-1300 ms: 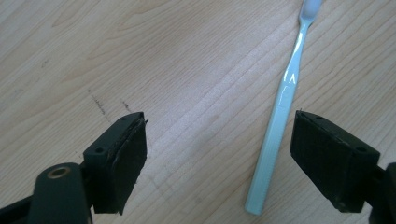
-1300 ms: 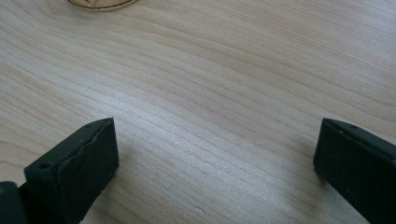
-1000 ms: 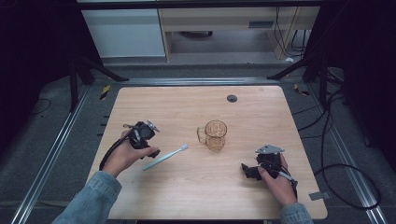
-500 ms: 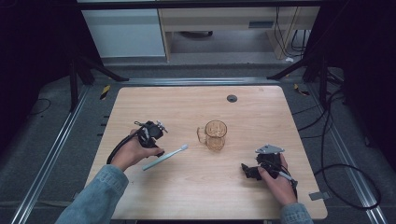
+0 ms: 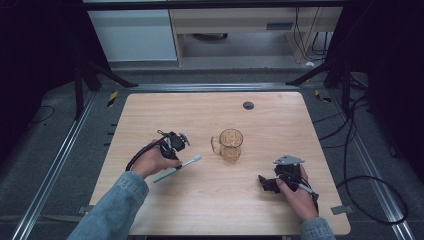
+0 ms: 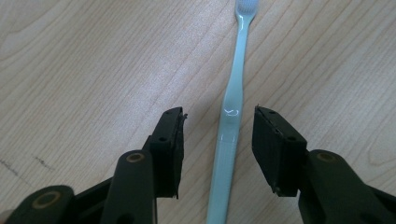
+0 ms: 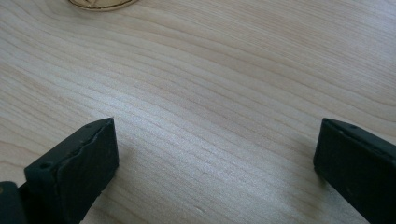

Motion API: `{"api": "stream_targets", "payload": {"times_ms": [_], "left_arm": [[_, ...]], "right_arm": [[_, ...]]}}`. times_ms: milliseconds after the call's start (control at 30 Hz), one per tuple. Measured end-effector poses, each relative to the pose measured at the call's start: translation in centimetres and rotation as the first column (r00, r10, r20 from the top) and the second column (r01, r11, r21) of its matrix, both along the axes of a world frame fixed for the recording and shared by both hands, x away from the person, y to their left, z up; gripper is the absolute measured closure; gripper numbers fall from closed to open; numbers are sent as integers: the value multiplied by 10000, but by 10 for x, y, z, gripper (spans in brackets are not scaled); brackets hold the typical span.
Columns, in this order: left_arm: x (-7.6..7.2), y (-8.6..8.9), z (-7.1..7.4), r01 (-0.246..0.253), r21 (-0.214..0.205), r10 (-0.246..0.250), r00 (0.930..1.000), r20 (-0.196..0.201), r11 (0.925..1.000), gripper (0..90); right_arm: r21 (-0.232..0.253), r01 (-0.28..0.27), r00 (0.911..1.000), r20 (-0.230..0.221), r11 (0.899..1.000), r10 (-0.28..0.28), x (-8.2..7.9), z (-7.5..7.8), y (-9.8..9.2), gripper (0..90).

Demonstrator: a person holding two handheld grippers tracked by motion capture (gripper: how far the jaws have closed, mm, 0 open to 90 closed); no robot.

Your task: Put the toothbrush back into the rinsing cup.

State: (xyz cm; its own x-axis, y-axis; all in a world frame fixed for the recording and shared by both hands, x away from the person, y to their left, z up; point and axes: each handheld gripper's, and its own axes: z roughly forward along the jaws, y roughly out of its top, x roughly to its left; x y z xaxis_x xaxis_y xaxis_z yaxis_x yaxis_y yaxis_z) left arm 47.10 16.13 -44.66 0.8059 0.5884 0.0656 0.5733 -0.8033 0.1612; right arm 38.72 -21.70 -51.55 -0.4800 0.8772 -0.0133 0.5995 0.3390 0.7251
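The left gripper (image 6: 217,140) is closing around the toothbrush (image 6: 232,116) left of the mug (image 5: 230,145) — jaws not yet touching it — so keeping the handle centred matters.

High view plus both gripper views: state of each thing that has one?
Pale green plastic toothbrush: lying flat on the table, between the left gripper's jaws, not clamped.
Clear amber glass mug: upright, looks empty, handle toward the left gripper.
Left gripper: jaws have just been closing around the toothbrush handle, gaps on both sides.
Right gripper: open wide, nothing between the jaws.
Light wooden table: level.
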Motion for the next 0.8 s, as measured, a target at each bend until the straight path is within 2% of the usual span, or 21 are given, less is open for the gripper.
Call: {"api": "stream_targets", "payload": {"times_ms": [100, 267, 433, 800], "left_arm": [[3, -3, -3, 28, -72, -29, 9997, -232, 10000, 565], [7, -11, -6, 28, 32, -27, 9995, -327, 10000, 585], [9, -19, -10, 240, 218, -231, 9989, -411, 9995, 610], [14, -18, -16, 254, 374, -233, 9981, -566, 9990, 651]], "right_arm": [[-5, -6, 10000, 3, 10000, 6, 0, 0, 0, 4], [0, 0, 10000, 3, 10000, 0, 0, 0, 0, 3], [-1, -6, 10000, 2, 10000, 6, 0, 0, 0, 4], [0, 1, 10000, 3, 10000, -1, 0, 0, 0, 4]]}}
